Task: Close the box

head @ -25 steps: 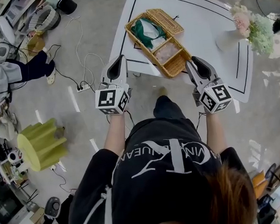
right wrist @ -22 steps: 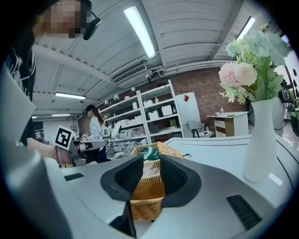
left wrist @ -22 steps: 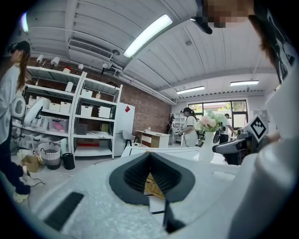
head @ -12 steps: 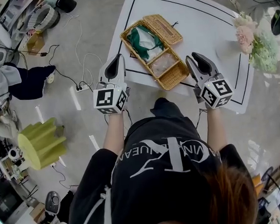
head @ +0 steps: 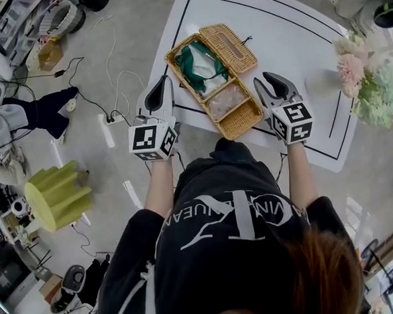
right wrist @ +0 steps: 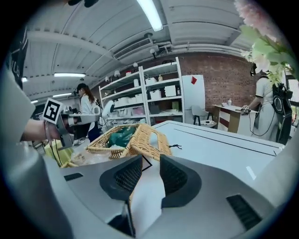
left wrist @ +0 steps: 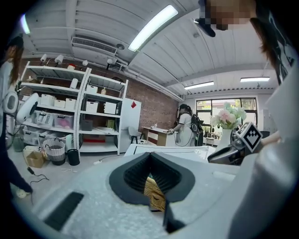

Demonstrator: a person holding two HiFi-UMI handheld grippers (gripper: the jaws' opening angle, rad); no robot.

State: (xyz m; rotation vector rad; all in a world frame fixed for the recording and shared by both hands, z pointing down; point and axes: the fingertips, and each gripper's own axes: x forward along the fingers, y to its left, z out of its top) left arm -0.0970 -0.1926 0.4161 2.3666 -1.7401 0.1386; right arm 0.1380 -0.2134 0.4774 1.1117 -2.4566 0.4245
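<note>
Wicker box (head: 246,119), open, lying at an angle near the front edge of the white table (head: 275,29); its lid (head: 227,47) is folded back on the far-right side of the box. Inside the box: a green cloth (head: 200,56) in the far compartment, a clear-wrapped item (head: 225,99) in the near one. Left gripper (head: 159,89), held off the table edge just left of the box, fingers pressed together at the tips with nothing between them. Right gripper (head: 275,82), just right of the box's near end, jaws spread and just been opening, only bare table showing between them. Flowers (head: 367,76) stand well to the right of the box.
</note>
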